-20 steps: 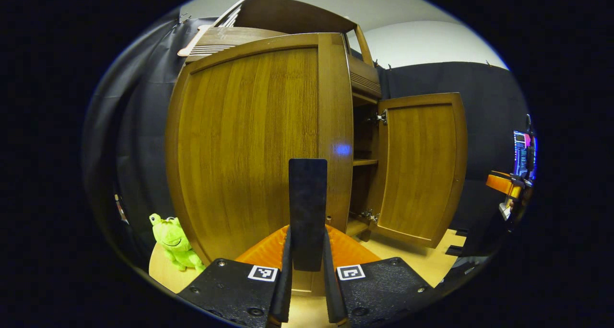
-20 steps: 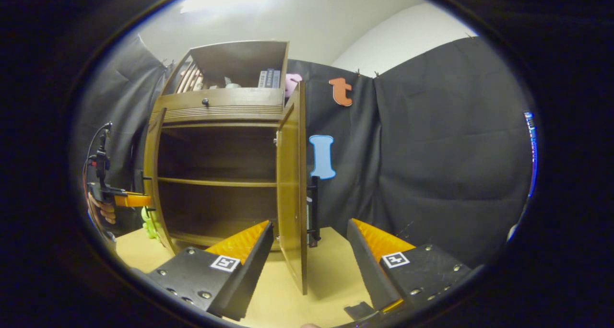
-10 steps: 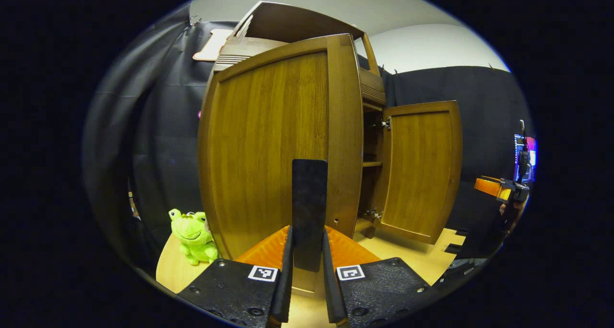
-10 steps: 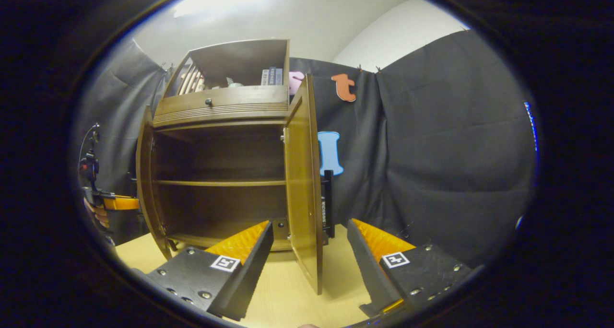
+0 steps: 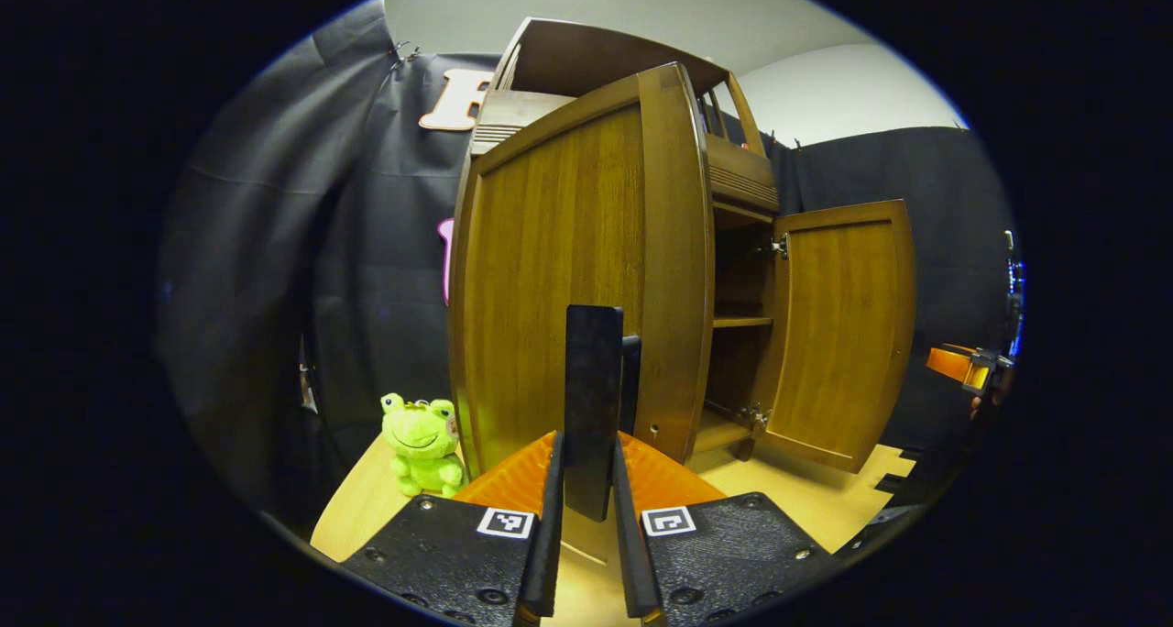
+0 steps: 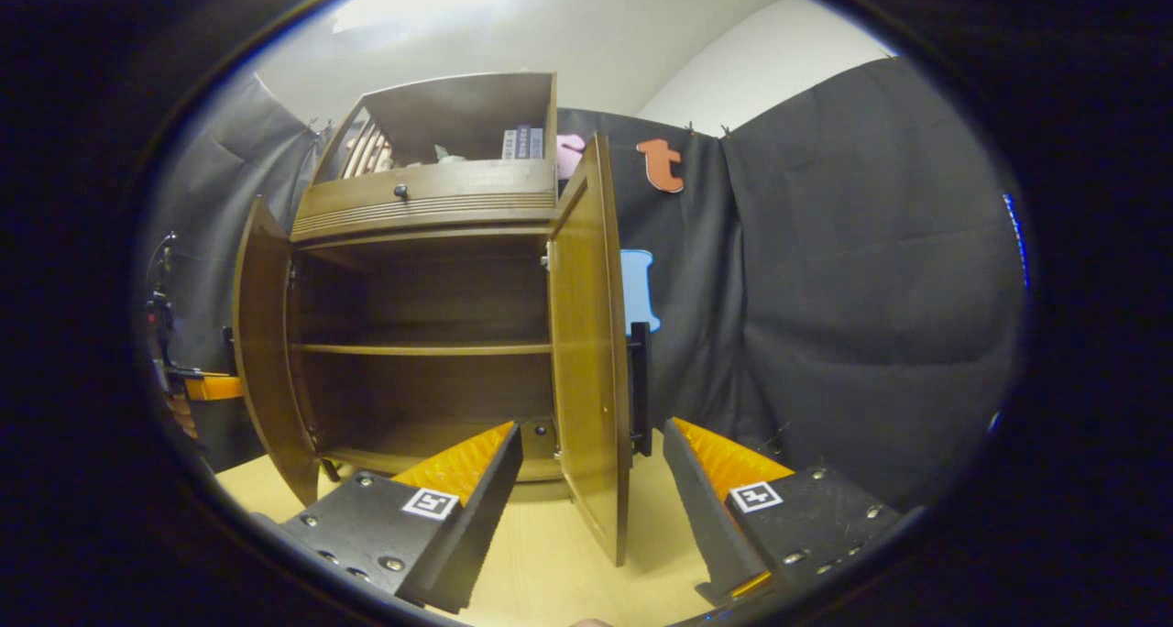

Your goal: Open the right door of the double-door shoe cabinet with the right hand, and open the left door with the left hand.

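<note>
In the left gripper view my left tool (image 5: 586,480) is clamped on the black handle (image 5: 592,398) of the left door (image 5: 573,279), low at centre frame. That door has swung further open than a second ago: it now fills less of the frame, and the green frog toy (image 5: 422,444) on the surface (image 5: 367,517) at lower left has come clear of its edge. The right door (image 5: 838,334) stands wide at right, showing a shelf (image 5: 742,322).

In the right gripper view my right tool (image 6: 591,499) hangs with fingers spread wide, holding nothing, the right door's edge (image 6: 591,334) between them but farther off. The cabinet (image 6: 422,334) interior is more exposed than before, and my left tool (image 6: 206,387) sits at the far left.
</note>
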The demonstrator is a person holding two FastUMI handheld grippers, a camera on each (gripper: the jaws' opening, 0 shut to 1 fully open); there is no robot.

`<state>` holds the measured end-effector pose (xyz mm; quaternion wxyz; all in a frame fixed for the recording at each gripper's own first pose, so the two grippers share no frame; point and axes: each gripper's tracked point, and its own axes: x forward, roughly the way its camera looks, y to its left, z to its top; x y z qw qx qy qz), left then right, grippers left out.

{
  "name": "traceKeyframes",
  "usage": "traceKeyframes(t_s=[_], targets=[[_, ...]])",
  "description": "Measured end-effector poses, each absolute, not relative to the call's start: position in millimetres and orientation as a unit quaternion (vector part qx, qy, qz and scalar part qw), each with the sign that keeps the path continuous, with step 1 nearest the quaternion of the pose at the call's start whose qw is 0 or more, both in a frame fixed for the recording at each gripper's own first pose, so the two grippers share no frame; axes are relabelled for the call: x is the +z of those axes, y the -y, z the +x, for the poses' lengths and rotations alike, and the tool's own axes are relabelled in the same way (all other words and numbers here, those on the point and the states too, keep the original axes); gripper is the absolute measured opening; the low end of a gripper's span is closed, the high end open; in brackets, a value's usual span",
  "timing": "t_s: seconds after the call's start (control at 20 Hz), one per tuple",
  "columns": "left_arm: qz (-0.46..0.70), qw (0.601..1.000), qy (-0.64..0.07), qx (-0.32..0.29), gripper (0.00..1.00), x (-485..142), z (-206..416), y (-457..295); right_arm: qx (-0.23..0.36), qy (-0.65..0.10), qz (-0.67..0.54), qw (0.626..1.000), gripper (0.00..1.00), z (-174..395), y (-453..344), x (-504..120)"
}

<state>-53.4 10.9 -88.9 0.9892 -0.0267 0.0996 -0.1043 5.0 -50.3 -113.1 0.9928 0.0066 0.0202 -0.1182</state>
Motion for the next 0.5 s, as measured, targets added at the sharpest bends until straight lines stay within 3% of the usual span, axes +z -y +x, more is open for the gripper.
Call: traceKeyframes(t_s=[0.25,0.35,0.4,0.5], targets=[[-0.005,0.996,-0.088,-0.03,0.28,-84.4,-51.0,-52.7,-0.102,-0.013,0.0,0.995,0.92,10.2,33.2,-104.8],[0.014,0.996,-0.086,0.008,0.27,-81.9,-58.2,-77.3,-0.095,-0.01,0.0,0.995,0.87,13.9,25.5,-101.1],[0.016,0.996,-0.083,0.016,0.14,-84.8,-48.2,-84.3,-0.091,-0.008,0.0,0.996,0.87,17.0,21.5,-99.2],[-0.002,0.996,-0.089,-0.005,0.18,-84.9,-53.6,-92.8,-0.085,-0.008,0.002,0.996,0.92,19.4,16.2,-98.9]])
